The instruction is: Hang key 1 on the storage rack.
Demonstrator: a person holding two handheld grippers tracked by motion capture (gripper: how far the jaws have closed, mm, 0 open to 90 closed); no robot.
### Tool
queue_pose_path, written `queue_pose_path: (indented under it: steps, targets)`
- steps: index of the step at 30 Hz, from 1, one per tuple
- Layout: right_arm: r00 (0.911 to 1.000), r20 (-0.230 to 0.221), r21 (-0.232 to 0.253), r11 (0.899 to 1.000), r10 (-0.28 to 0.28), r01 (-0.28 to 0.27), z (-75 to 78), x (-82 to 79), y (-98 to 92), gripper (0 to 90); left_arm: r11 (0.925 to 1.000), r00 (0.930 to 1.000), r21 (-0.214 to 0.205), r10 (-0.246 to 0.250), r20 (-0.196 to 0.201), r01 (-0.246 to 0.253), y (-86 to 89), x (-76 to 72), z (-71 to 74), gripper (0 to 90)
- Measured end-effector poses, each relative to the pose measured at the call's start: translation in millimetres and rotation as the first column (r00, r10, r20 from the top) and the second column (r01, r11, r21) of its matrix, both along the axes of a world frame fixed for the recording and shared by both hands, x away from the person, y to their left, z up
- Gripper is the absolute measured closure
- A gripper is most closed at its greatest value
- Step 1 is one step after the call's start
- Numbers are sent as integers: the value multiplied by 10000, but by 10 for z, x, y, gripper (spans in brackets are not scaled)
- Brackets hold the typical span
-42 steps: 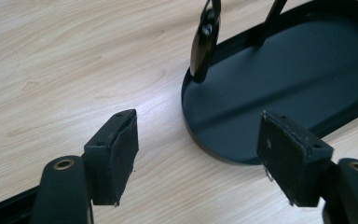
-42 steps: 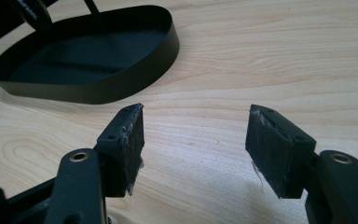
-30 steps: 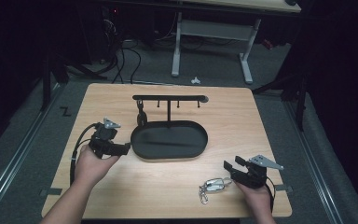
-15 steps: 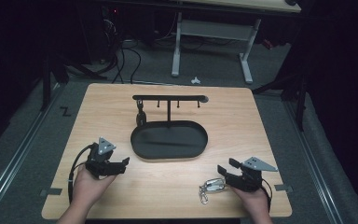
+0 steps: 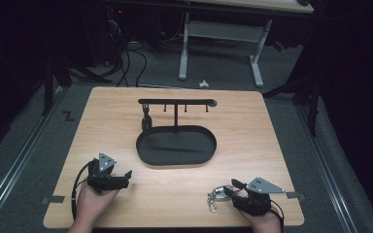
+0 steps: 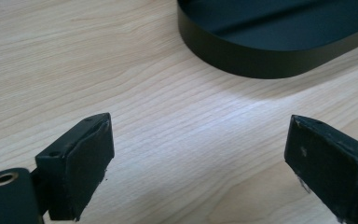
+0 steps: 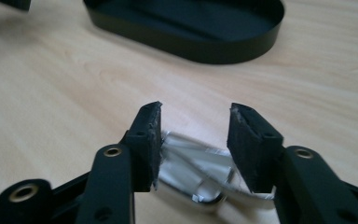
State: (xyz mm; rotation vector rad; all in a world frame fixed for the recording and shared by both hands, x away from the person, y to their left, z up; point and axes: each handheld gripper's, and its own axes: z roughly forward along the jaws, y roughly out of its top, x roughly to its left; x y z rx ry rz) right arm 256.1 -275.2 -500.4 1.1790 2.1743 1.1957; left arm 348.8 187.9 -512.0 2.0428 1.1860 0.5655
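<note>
A silver metal clip with rings (image 5: 215, 196) lies near the table's front edge, right of centre. My right gripper (image 5: 229, 189) reaches it from the right. In the right gripper view the clip (image 7: 191, 163) lies on the wood between the two pads of this gripper (image 7: 196, 112); the jaws have just been closing around it, with a gap still showing. My left gripper (image 5: 125, 178) rests low at the front left and points right. Its jaws have just been opening, and this gripper (image 6: 198, 135) stands wide with bare wood between the pads.
A black oval tray (image 5: 175, 162) sits mid-table, with a T-shaped hook stand (image 5: 176, 103) rising from its far side. A small dark item (image 5: 146, 119) hangs from the stand's left hook. The tray's rim (image 6: 261, 65) lies ahead of the left gripper.
The left hand has come down and back toward the front edge, and its jaws have spread. The right hand has drawn toward the front edge, and its jaws have narrowed around the clip.
</note>
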Motion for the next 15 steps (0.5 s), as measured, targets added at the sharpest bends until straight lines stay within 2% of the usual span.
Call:
queue_pose_path:
  steps: [2, 3, 6, 7, 8, 9, 10, 15]
  targets:
    - [9999, -63, -108, 9998, 141, -142, -9, -23, 16, 602, 10000, 9999, -55, -48, -96, 48, 15, 10, -10, 87]
    - [9981, -299, -255, 9981, 548, -555, -24, -63, 59, 655, 9993, 9996, -373, -107, -264, 97, 33, 29, -18, 87]
    - [9913, -747, -690, 9911, 1086, -1138, -74, -99, 156, 704, 9982, 9996, -601, -102, -264, 86, 23, 38, -6, 86]
    - [9887, -880, -884, 9877, 1214, -1292, -96, -106, 189, 711, 9974, 9998, -703, -175, -128, 166, -1, 34, 13, 86]
    - [9887, -880, -884, 9877, 1214, -1292, -96, -106, 189, 711, 9974, 9998, -703, -175, -128, 166, -1, 34, 13, 86]
    - [9817, -1192, -1142, 9801, 1486, -1623, -142, -121, 252, 718, 9973, 9996, -681, -270, -68, 265, -19, 33, 17, 86]
    - [9817, -1192, -1142, 9801, 1486, -1623, -142, -121, 252, 718, 9973, 9996, -681, -270, -68, 265, -19, 33, 17, 86]
    - [9695, -1680, -1280, 9712, 1784, -2009, -216, -102, 316, 737, 9976, 9994, -648, -267, -211, 253, 1, 43, -25, 86]
